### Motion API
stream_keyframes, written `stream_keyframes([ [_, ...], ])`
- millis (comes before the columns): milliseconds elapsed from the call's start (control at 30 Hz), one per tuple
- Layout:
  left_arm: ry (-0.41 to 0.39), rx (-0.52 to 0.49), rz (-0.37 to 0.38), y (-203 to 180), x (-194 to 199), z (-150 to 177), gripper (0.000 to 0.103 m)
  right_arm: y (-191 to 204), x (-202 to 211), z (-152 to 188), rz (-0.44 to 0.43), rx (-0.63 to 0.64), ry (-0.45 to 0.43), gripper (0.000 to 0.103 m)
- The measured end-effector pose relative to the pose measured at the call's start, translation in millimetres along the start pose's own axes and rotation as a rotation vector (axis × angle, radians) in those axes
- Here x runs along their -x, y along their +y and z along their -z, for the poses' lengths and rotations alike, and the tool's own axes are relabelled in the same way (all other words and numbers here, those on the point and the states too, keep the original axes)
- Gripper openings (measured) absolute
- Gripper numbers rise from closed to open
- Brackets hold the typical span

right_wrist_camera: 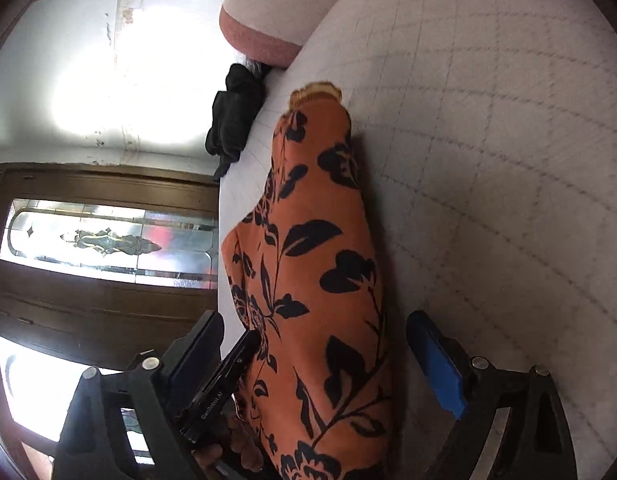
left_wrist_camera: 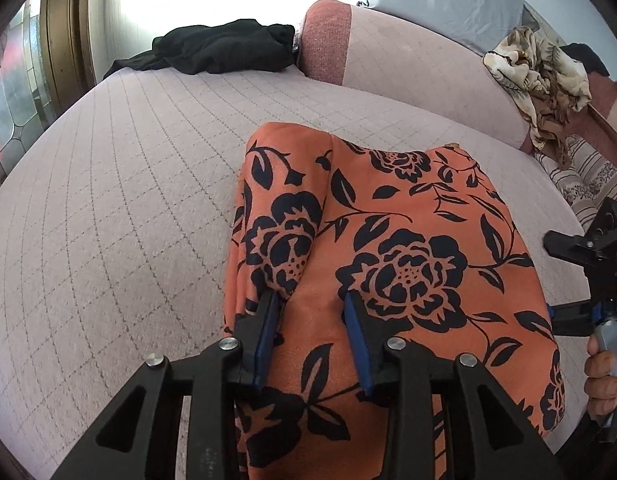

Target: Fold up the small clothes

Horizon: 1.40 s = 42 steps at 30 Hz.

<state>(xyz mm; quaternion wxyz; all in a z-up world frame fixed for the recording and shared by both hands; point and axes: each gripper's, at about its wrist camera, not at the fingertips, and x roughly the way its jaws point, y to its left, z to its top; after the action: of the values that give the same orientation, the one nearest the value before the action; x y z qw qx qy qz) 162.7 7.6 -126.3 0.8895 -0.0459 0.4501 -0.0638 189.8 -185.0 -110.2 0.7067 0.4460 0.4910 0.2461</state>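
Cloth, orange with black flowers [left_wrist_camera: 388, 248], lies folded on the pink quilted mattress [left_wrist_camera: 128, 200]. The left tongs [left_wrist_camera: 310, 300] stand partly spread over a raised fold, pads not pressing it. The right tongs [right_wrist_camera: 332, 344] gape wide around the cloth's edge, gripping nothing. A black garment [left_wrist_camera: 224, 52] lies well apart.

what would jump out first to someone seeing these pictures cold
The orange garment with black flowers dominates, lying on the pale quilted cushion right ahead of both grippers. The left gripper has its blue pads apart over the cloth; the right gripper stands wide open astride it. Farther back, a black garment lies bunched by the bolster.
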Motion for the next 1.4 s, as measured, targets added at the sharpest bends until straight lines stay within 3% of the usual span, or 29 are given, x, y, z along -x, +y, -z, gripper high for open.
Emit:
stream_keyframes([
  [67, -0.001, 0.006, 0.007, 3.7, 4.1, 1.0, 0.037, 5.7, -11.4, -5.2, 0.024, 0.018, 0.004, 0.068],
  [100, -0.002, 0.009, 0.009, 5.0, 3.4, 1.6, 0.037, 8.7, -16.5, -6.6, 0.041, 0.016, 0.012, 0.037],
  [133, -0.003, 0.012, 0.013, 6.4, 3.7, 2.3, 0.037, 19.4, -16.8, -4.8, 0.073, 0.056, 0.003, 0.032],
  [233, -0.008, 0.021, 0.024, 6.1, 3.8, 4.3, 0.036, 60.1, -13.9, 8.6, 0.257, 0.257, -0.051, 0.031],
  [300, -0.007, 0.017, 0.019, 4.6, 2.3, 4.2, 0.036, 53.7, -35.4, 13.1, 0.425, 0.326, 0.005, 0.032],
  [333, -0.011, 0.014, 0.017, 4.1, 3.7, 4.3, 0.036, 51.1, -35.3, 12.9, 0.405, 0.320, 0.000, 0.035],
  [400, -0.011, 0.026, 0.030, 8.1, 7.3, 4.0, 0.036, 48.4, -20.5, 5.1, 0.285, 0.223, -0.015, 0.043],
  [433, -0.010, 0.034, 0.035, 9.1, 7.5, 4.1, 0.036, 45.0, -11.7, 0.5, 0.220, 0.167, -0.038, 0.056],
  [500, -0.011, 0.035, 0.034, 8.5, 8.4, 5.0, 0.036, 40.3, 0.5, -10.0, 0.131, 0.106, -0.087, 0.067],
  [600, -0.012, 0.030, 0.031, 7.7, 8.1, 4.7, 0.036, 17.3, -7.8, -33.3, 0.070, -0.011, -0.091, 0.071],
  [633, -0.012, 0.033, 0.036, 8.5, 7.9, 4.4, 0.036, 7.6, -16.5, -40.7, 0.056, -0.063, -0.077, 0.067],
  [667, -0.011, 0.037, 0.037, 8.3, 6.3, 3.4, 0.036, 4.8, -28.6, -49.2, 0.037, -0.087, -0.038, 0.050],
  [700, -0.011, 0.043, 0.042, 9.8, 7.0, 3.2, 0.036, 10.8, -35.8, -52.3, 0.070, -0.055, -0.023, 0.030],
  [800, -0.013, 0.063, 0.051, 11.3, 7.7, 3.1, 0.036, 57.7, -33.6, -45.5, 0.202, 0.187, -0.090, 0.028],
  [867, -0.012, 0.052, 0.044, 8.7, 6.5, 4.0, 0.036, 37.4, -47.4, -49.0, 0.299, 0.134, -0.050, 0.029],
  [1000, -0.019, 0.052, 0.047, 10.0, 8.2, 5.4, 0.036, 16.5, -20.1, -40.8, 0.131, -0.009, -0.082, 0.071],
  [1100, -0.020, 0.055, 0.042, 9.4, 8.0, 5.6, 0.036, 19.0, 11.7, -14.1, 0.071, 0.015, -0.113, 0.074],
  [1167, -0.024, 0.046, 0.034, 7.5, 8.4, 6.3, 0.036, 10.2, 17.3, 12.5, 0.056, -0.036, -0.054, 0.076],
  [1233, -0.026, 0.045, 0.037, 7.9, 9.2, 7.2, 0.036, 2.7, 18.6, 39.9, 0.025, -0.067, -0.030, 0.072],
  [1267, -0.026, 0.046, 0.036, 7.9, 8.9, 7.3, 0.036, 2.0, 13.0, 48.9, 0.051, -0.055, -0.007, 0.065],
  [1300, -0.025, 0.044, 0.036, 7.7, 8.9, 7.5, 0.036, 4.2, 5.8, 55.2, 0.096, -0.015, 0.019, 0.039],
  [1400, -0.024, 0.031, 0.029, 6.0, 11.0, 6.0, 0.036, 26.4, 4.7, 59.8, 0.184, 0.075, -0.029, 0.034],
])
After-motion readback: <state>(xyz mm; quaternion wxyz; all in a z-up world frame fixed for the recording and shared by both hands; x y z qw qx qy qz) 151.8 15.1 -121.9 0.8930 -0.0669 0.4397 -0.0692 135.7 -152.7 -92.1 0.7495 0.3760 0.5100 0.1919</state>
